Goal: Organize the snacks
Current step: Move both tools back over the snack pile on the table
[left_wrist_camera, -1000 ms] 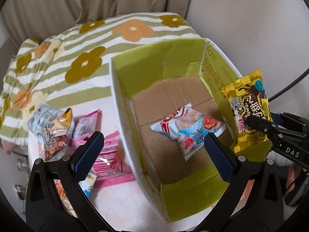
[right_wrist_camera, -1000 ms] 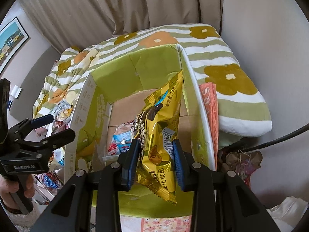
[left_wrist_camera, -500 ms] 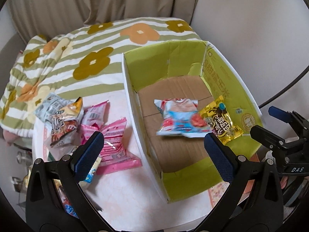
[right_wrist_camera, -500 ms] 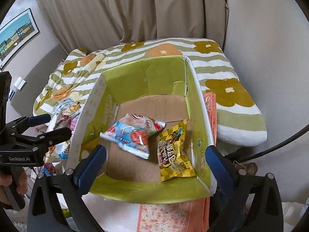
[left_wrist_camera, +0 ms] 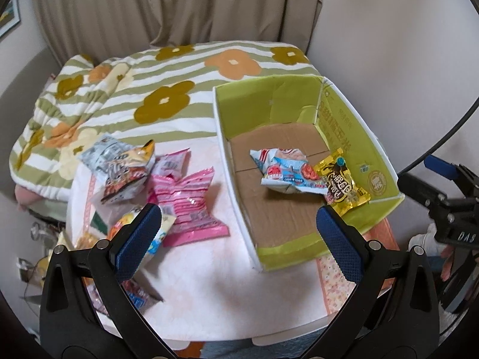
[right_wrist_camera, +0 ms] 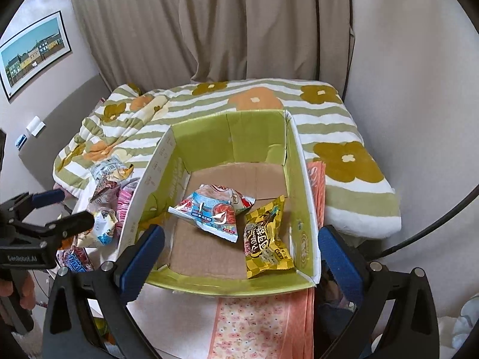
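Jaws of both grippers gape empty; yellow snack packet (right_wrist_camera: pixel 267 240) lies lengthwise along box (right_wrist_camera: pixel 303 197) wall.

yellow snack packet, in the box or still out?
In. The yellow snack packet lies flat on the floor of the green box, beside the blue-red packet, clear of both open grippers.

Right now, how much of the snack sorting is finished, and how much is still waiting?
Done: two packets lie inside the green box, a blue-and-red one and a yellow one. In hand: nothing; the left gripper and right gripper are both open and empty. Left: the pink packets and the other snacks piled beside the box.
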